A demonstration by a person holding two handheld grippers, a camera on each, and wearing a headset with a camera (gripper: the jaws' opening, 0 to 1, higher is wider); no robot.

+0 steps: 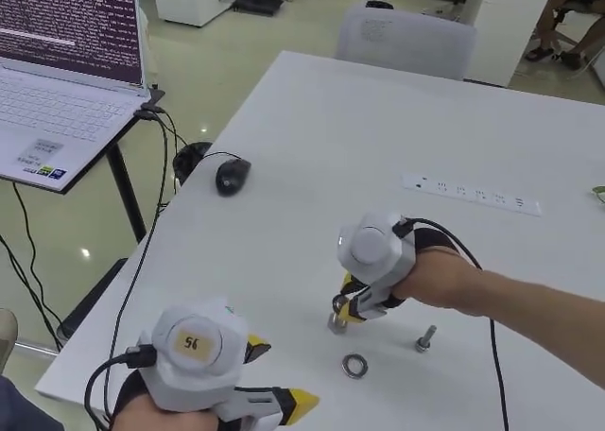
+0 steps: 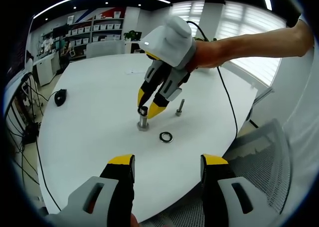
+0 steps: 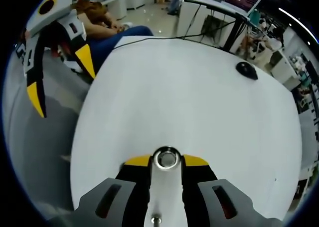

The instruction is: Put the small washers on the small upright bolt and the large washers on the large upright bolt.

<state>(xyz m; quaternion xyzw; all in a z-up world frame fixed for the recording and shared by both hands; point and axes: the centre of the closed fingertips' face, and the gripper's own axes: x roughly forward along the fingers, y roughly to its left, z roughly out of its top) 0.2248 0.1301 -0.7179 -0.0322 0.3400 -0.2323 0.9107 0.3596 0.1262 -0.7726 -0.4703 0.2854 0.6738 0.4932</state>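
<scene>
My right gripper is shut on a metal washer and holds it right over the top of the large upright bolt. The small upright bolt stands a little to the right of it. Another washer lies flat on the white table, in front of the two bolts. My left gripper hovers open near the table's front edge, nothing between its yellow-tipped fingers, and also shows as the left gripper in the right gripper view.
A black mouse lies at the table's left side and a white power strip at the right back. A laptop sits on a stand left of the table. A grey chair stands at the far edge.
</scene>
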